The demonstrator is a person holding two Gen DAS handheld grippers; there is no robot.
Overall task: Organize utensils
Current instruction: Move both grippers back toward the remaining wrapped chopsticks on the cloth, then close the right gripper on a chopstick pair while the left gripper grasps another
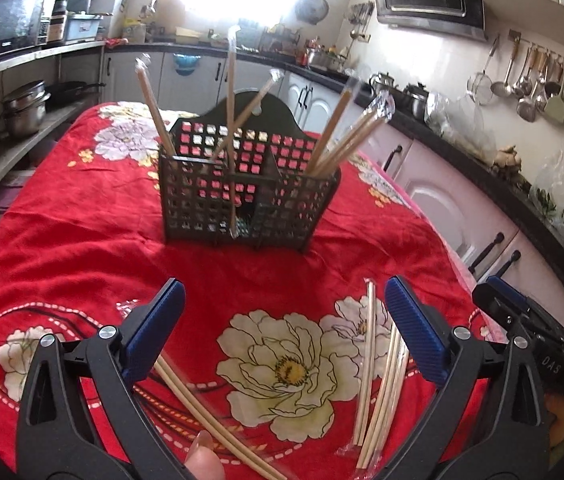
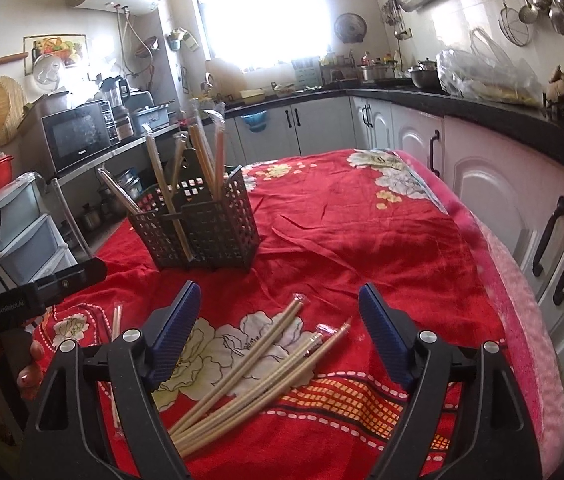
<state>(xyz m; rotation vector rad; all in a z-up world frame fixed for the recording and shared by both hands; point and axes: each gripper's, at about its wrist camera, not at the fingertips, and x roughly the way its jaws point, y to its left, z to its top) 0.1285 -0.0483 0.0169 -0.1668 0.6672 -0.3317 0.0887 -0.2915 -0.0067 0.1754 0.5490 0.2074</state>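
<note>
A dark lattice utensil basket point(image 1: 242, 200) stands on the red flowered cloth; it also shows in the right wrist view point(image 2: 202, 228). Several wrapped chopsticks point(image 1: 333, 140) stand in its compartments. My left gripper point(image 1: 282, 300) is open and empty above the cloth, in front of the basket. A loose chopstick pair point(image 1: 210, 420) lies under its left finger, and a bundle of wrapped chopsticks point(image 1: 377, 384) lies by its right finger. My right gripper point(image 2: 280, 308) is open and empty above that bundle point(image 2: 258, 376).
The table point(image 2: 361, 232) is covered with the red cloth. Kitchen cabinets point(image 2: 501, 208) run close along the right side. A shelf with a microwave point(image 2: 78, 136) stands left. The other gripper's body point(image 2: 10, 300) is at the left edge.
</note>
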